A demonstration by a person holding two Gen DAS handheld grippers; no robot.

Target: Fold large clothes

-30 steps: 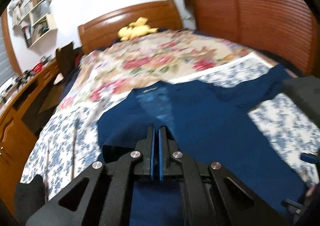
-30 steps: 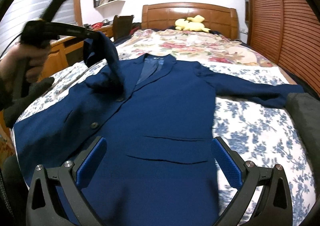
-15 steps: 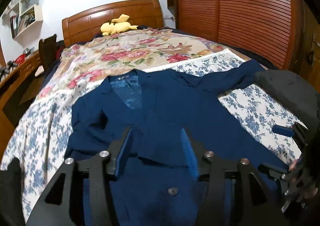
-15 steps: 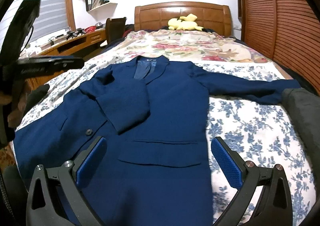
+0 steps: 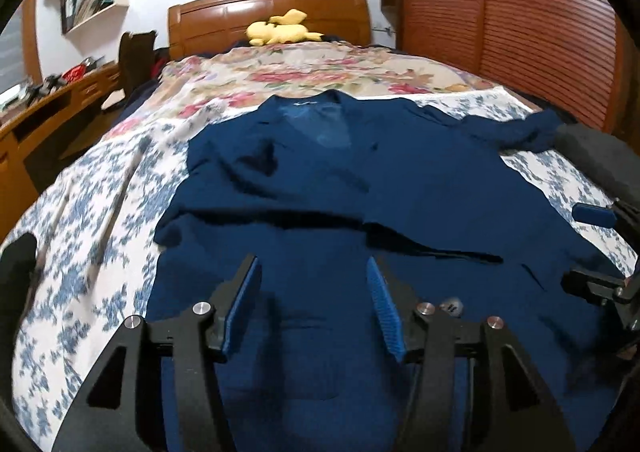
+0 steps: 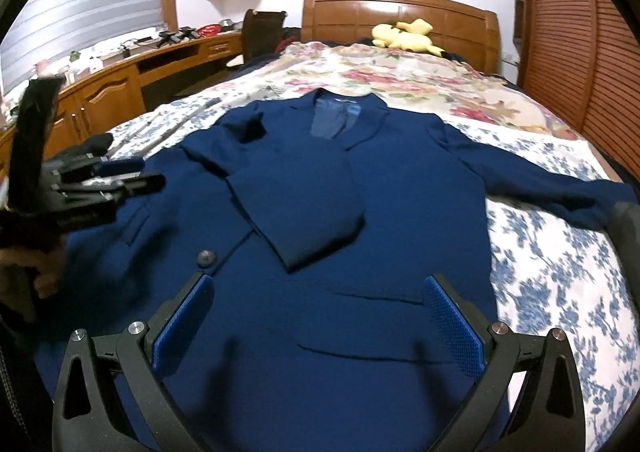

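A navy blue suit jacket (image 6: pixel 400 211) lies face up on the bed, collar toward the headboard. Its left sleeve (image 6: pixel 296 207) is folded across the chest; its right sleeve (image 6: pixel 560 191) stretches out to the right. It also shows in the left wrist view (image 5: pixel 360 187). My left gripper (image 5: pixel 314 300) is open and empty, low over the jacket's lower left front. It also shows from the side in the right wrist view (image 6: pixel 120 179). My right gripper (image 6: pixel 320 316) is open and empty above the jacket's pocket area. It shows at the right edge of the left wrist view (image 5: pixel 600 248).
The bed has a blue floral sheet (image 6: pixel 560 276) and a flowered quilt (image 6: pixel 400 75) near the wooden headboard (image 6: pixel 400 15). A yellow plush toy (image 6: pixel 404 35) lies by the headboard. A wooden desk (image 6: pixel 132 79) runs along the left; slatted wardrobe doors (image 5: pixel 520 23) stand on the right.
My left gripper let go of the left sleeve, which now lies folded across the chest, opened, and drew back toward the jacket's lower front. The right gripper stayed open, shifting slightly.
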